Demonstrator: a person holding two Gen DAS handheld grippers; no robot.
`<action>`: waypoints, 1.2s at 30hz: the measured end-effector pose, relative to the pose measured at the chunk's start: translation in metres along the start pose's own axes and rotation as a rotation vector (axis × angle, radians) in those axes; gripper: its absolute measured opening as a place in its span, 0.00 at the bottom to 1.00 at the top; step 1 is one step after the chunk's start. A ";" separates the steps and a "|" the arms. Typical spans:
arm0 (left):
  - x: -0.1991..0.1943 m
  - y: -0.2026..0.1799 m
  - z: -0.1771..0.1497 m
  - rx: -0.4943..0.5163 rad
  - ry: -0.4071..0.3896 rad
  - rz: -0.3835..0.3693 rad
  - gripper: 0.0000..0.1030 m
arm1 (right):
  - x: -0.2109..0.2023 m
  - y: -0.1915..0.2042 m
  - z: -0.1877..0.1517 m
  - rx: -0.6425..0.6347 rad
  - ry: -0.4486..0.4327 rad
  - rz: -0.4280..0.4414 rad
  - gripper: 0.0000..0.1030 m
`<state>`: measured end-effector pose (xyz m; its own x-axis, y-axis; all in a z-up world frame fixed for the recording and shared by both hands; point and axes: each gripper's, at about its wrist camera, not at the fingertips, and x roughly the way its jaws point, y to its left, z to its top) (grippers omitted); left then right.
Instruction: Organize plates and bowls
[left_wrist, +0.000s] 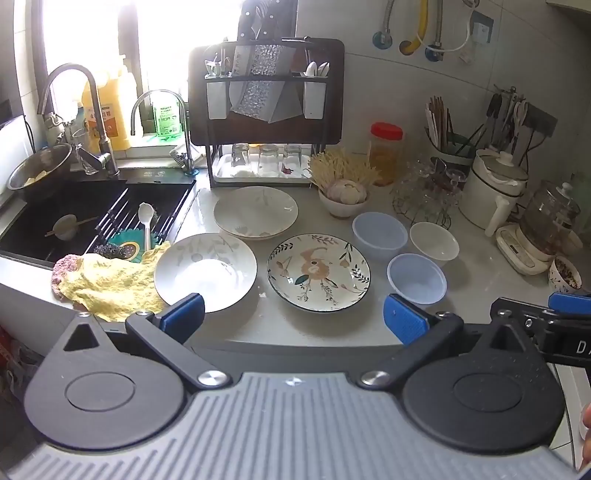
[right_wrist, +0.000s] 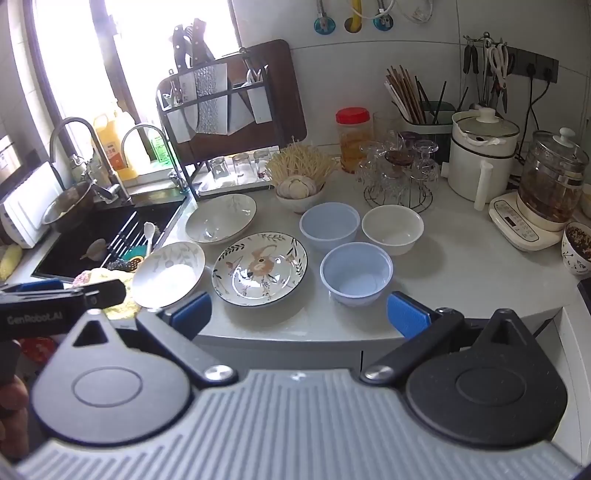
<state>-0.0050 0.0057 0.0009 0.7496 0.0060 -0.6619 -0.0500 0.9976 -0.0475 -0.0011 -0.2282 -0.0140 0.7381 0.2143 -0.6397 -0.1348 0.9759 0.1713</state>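
Three plates (left_wrist: 318, 272) and three bowls (right_wrist: 356, 274) lie apart on the desk (right_wrist: 461, 273). Left gripper (left_wrist: 293, 319) and right gripper (right_wrist: 299, 314): both spread, empty, hovering short of the edge. Advice: grasp rims squarely, stack like with like.

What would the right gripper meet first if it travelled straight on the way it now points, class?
Probably the near blue bowl. The right gripper is open, empty and aimed down at the counter, between that bowl and the floral plate. Depth is unclear, so it might meet bare counter between them instead.
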 end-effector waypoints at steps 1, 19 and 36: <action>0.001 -0.001 0.000 -0.001 0.002 0.000 1.00 | 0.001 0.000 0.000 0.000 0.003 -0.002 1.00; 0.018 0.009 0.013 -0.061 0.031 0.007 1.00 | 0.020 -0.007 0.008 0.031 0.019 0.025 1.00; 0.017 0.007 0.006 -0.071 0.059 -0.003 1.00 | 0.014 -0.016 0.010 0.012 0.015 0.027 1.00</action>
<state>0.0117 0.0129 -0.0061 0.7098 -0.0028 -0.7044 -0.0963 0.9902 -0.1009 0.0182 -0.2415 -0.0184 0.7242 0.2416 -0.6458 -0.1470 0.9692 0.1977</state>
